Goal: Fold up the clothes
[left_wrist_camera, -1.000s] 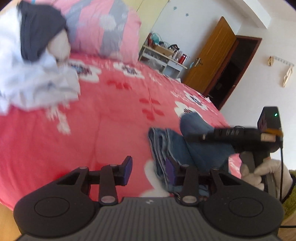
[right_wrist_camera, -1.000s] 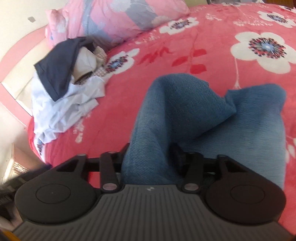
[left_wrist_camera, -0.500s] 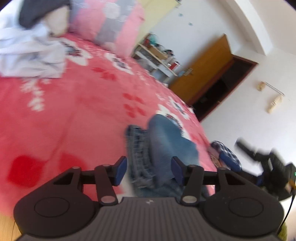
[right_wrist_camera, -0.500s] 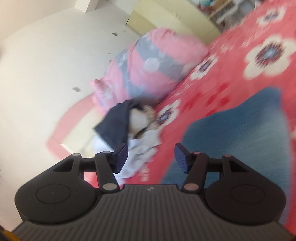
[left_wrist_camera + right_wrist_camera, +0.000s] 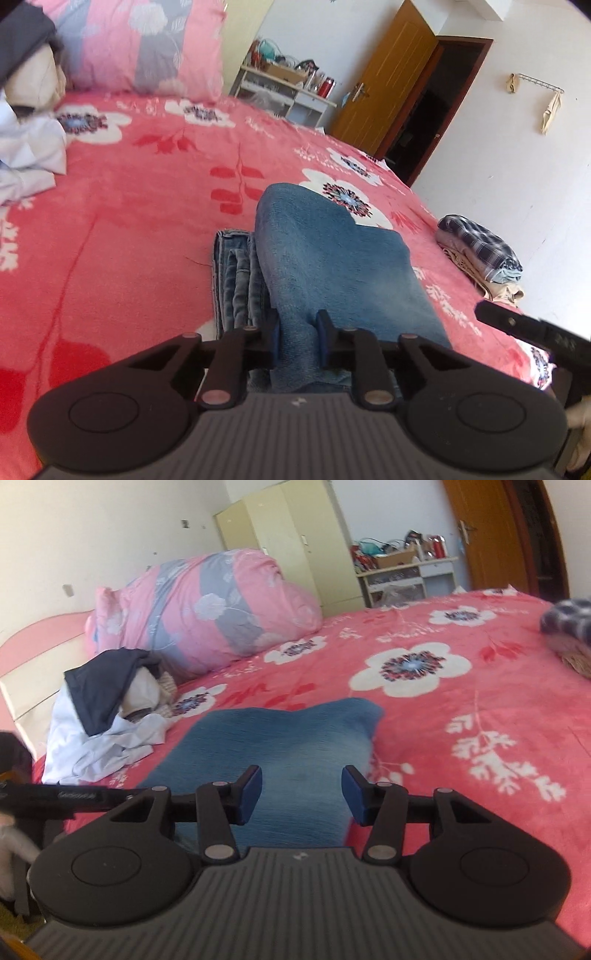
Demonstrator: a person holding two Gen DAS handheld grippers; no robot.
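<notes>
Blue jeans (image 5: 332, 258) lie folded on the red flowered bed (image 5: 129, 229), the top layer doubled back over the layers beneath. My left gripper (image 5: 297, 338) is shut on the near edge of that top layer, denim pinched between its blue pads. In the right wrist view the same jeans (image 5: 280, 746) spread out ahead. My right gripper (image 5: 301, 794) hovers open just above them, with nothing between its fingers. The right tool's black body (image 5: 532, 328) pokes into the left wrist view at the right edge.
A heap of unfolded clothes (image 5: 107, 705), white and dark navy, sits by the pink pillow (image 5: 207, 605) near the headboard. A folded stack topped by a plaid shirt (image 5: 480, 247) rests at the bed's far edge. Shelves and a wooden door (image 5: 391, 74) stand beyond.
My right gripper let go of the jeans, opened and lifted back. My left gripper moved onto the denim's near edge and shut on it.
</notes>
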